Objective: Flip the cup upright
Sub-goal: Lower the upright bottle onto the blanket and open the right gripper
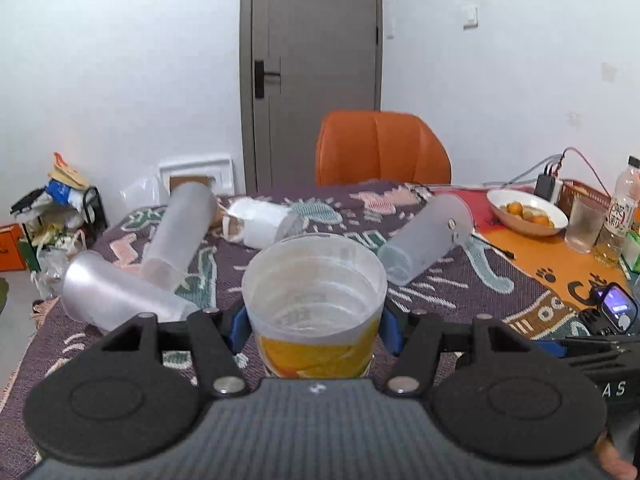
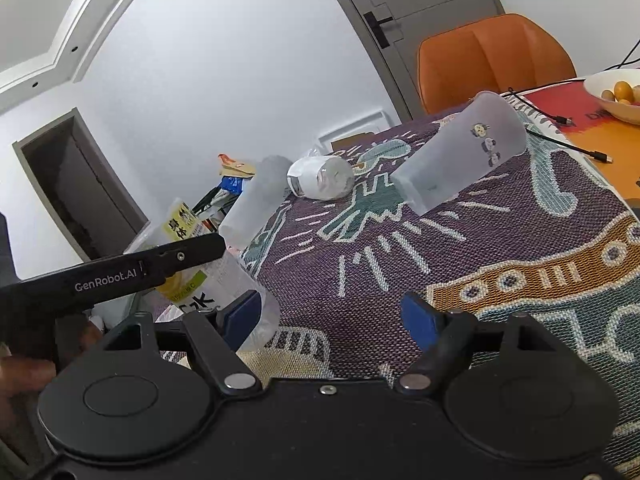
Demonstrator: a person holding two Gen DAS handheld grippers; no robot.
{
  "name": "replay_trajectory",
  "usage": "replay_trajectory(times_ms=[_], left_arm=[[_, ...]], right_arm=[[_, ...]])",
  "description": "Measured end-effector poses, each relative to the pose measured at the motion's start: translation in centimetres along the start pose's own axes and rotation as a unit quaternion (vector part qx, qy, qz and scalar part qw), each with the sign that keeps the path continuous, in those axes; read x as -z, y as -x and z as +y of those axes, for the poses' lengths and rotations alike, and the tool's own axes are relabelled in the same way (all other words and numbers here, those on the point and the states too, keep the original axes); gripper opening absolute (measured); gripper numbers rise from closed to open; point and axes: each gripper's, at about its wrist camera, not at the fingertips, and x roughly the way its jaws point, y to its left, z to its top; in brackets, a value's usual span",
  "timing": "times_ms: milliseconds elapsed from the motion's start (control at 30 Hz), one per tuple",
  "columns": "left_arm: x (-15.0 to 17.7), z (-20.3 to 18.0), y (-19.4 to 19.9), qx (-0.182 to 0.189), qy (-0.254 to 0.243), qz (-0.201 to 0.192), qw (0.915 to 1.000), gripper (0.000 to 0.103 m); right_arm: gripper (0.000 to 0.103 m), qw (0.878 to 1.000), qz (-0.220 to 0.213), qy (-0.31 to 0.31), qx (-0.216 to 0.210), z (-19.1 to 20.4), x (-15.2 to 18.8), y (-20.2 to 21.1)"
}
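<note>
**A lived-in dining room at home**

We see a table under a woven purple patterned tablecloth point(image 1: 460, 304), an orange padded chair point(image 1: 382, 146) pulled up behind it, a white bowl of small orange fruit point(image 1: 526, 209), a grey interior door point(image 1: 316, 60), and a cluttered black rack point(image 1: 60, 208) by the white wall.

**Clear Plastic, Frosted Plastic, Woven Cloth**

The cup point(image 1: 315, 304) is thin clear glossy plastic with a printed yellow label. The cups lying around it point(image 1: 426, 240) are frosted, matt, translucent plastic. The cloth point(image 2: 440, 248) over the tabletop is coarse and woven. The left tongs point(image 1: 314, 330) are matt black plastic with blue pads point(image 1: 390, 330) and shiny metal rivets. The chair point(image 1: 382, 148) looks like smooth orange leather.
</note>
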Motion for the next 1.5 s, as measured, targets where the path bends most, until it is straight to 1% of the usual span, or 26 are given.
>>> replay_trajectory(times_ms=[133, 200, 300, 467, 667, 700, 767, 800, 900, 967, 1000, 1100, 1233, 1333, 1433, 1500], left_arm=[[1.1, 0.5, 0.1, -0.002, 0.006, -0.031, 0.9995, 0.061], [1.7, 0.7, -0.1, -0.004, 0.007, -0.037, 0.9993, 0.061], [2.3, 0.7, -0.5, 0.000, 0.009, -0.027, 0.9996, 0.061], [3.0, 0.5, -0.4, 0.017, -0.004, -0.006, 0.9998, 0.061], [3.2, 1.2, -0.9, 0.029, 0.018, 0.045, 0.9984, 0.065], [3.2, 1.3, -0.9, 0.030, 0.020, 0.048, 0.9982, 0.066], [3.1, 1.4, -0.7, 0.029, 0.021, 0.050, 0.9981, 0.074], [3.1, 1.5, -0.6, 0.028, 0.021, 0.049, 0.9982, 0.076], [3.0, 1.5, -0.4, 0.031, 0.020, 0.051, 0.9980, 0.078], [2.9, 1.6, -0.2, 0.036, 0.021, 0.054, 0.9976, 0.082], [2.8, 1.6, -0.1, 0.034, 0.021, 0.054, 0.9977, 0.082], [2.6, 1.9, 0.6, 0.037, 0.022, 0.050, 0.9978, 0.083], [2.0, 2.7, 2.1, 0.043, 0.031, 0.038, 0.9978, 0.090], [1.7, 3.1, 3.0, 0.045, 0.030, 0.035, 0.9979, 0.093], [1.7, 3.5, 3.9, 0.045, 0.025, 0.034, 0.9981, 0.096], [1.7, 3.9, 4.6, 0.043, 0.026, 0.032, 0.9982, 0.098]], right_arm=[[0.078, 1.000, 0.008, 0.004, 0.004, 0.4, 0.2, -0.6], [0.078, 1.000, 0.012, 0.007, 0.006, 0.5, 0.3, -0.8], [0.078, 1.000, 0.018, 0.010, 0.010, 0.7, 0.4, -1.1], [0.078, 1.000, 0.022, 0.014, 0.011, 1.0, 0.5, -1.3], [0.078, 1.000, 0.023, 0.018, 0.008, 1.4, 0.6, -1.2], [0.078, 1.000, 0.023, 0.019, 0.007, 1.5, 0.6, -1.2], [0.078, 1.000, 0.022, 0.019, 0.006, 1.5, 0.5, -1.1], [0.078, 1.000, 0.022, 0.019, 0.006, 1.6, 0.5, -1.1], [0.078, 1.000, 0.022, 0.019, 0.006, 1.6, 0.5, -1.1], [0.078, 1.000, 0.023, 0.020, 0.005, 1.6, 0.5, -1.2], [0.078, 1.000, 0.022, 0.020, 0.005, 1.7, 0.5, -1.2], [0.078, 0.999, 0.023, 0.026, 0.005, 2.0, 0.4, -1.0], [0.078, 0.999, 0.023, 0.030, 0.004, 2.4, 0.0, -0.5], [0.088, 0.999, 0.017, 0.034, 0.006, 2.6, -0.2, 0.1], [0.090, 0.999, 0.014, 0.042, 0.008, 3.0, -0.6, 0.9], [0.093, 0.999, 0.012, 0.045, 0.007, 3.2, -0.9, 1.5]])
